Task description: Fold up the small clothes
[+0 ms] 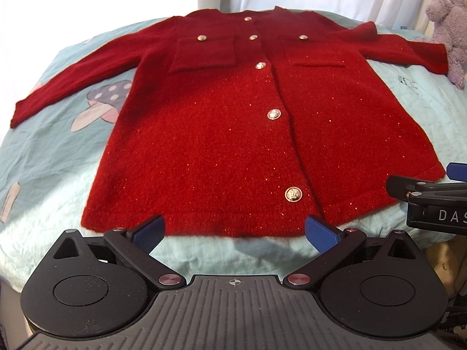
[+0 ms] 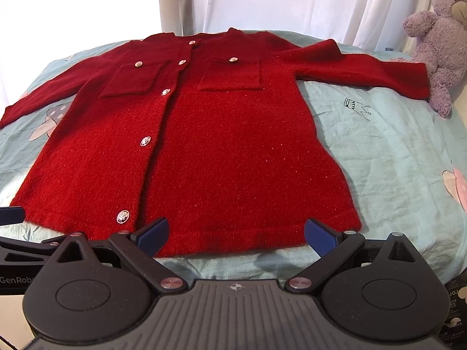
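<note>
Cardigan [image 1: 221, 134], red, fuzzy knit with glitter flecks, lies flat and face up on a pale blue bedsheet [image 1: 52, 157] printed with mushrooms. One garment only. Long axis runs straight away from both cameras: hem nearest the grippers, neckline at the far end toward the white curtain [image 2: 262, 0]. Both sleeves are spread sideways, roughly across that axis, one to each side.

Button count, left wrist view: five metal buttons down the closed front placket [image 1: 273, 114], plus one on each of the two chest pockets, seven in all. Pockets: two, side by side below the neckline, one on each side of the placket [image 1: 204, 54].

Left gripper [image 1: 235, 232]: jaws spread wide, blue pads [image 1: 147, 233] at the hem's edge, nothing between them. It sits near the hem's middle, just below the lowest button.

Right gripper [image 2: 235, 234]: also spread wide, holding nothing, blue pads [image 2: 319, 237] at the hem, on the panel right of the placket. Its outer finger is close to the hem's right corner.

The two grippers sit side by side; each shows at the edge of the other's view.

One purple plush bear [image 2: 440, 55] sits at the far right, beside the cuff of the right-hand sleeve; contact cannot be told.
</note>
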`<state>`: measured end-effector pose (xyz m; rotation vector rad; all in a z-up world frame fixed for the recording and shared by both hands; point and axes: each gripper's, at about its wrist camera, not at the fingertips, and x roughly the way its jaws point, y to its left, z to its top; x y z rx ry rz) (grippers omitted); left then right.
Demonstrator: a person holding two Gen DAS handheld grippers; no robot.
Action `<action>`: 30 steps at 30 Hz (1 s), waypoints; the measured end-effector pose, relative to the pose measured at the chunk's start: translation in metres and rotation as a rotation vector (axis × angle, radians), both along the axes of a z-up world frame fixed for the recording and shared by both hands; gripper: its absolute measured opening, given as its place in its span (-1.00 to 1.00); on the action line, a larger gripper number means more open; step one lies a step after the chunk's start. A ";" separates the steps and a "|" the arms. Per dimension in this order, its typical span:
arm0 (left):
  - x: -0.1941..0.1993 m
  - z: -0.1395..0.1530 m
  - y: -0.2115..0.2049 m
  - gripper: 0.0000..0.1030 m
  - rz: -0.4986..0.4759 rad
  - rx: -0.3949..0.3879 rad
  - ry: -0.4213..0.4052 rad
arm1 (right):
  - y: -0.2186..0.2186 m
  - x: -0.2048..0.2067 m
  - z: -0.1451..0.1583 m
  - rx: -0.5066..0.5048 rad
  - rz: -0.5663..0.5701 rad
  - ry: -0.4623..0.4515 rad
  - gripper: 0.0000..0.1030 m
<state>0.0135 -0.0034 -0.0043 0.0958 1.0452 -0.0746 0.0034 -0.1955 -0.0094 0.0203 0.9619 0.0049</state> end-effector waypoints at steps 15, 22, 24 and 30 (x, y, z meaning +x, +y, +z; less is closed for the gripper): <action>0.000 0.000 -0.001 1.00 0.001 -0.008 0.001 | -0.002 0.000 0.000 0.005 -0.005 -0.003 0.92; 0.002 -0.001 0.000 1.00 0.000 -0.009 0.002 | -0.002 0.001 0.001 0.006 -0.006 -0.003 0.92; 0.002 -0.001 -0.001 1.00 0.000 -0.009 0.002 | -0.002 0.001 0.001 0.006 -0.006 -0.003 0.92; 0.000 -0.003 -0.004 1.00 0.001 -0.009 0.004 | -0.001 0.002 0.001 0.007 -0.007 -0.002 0.92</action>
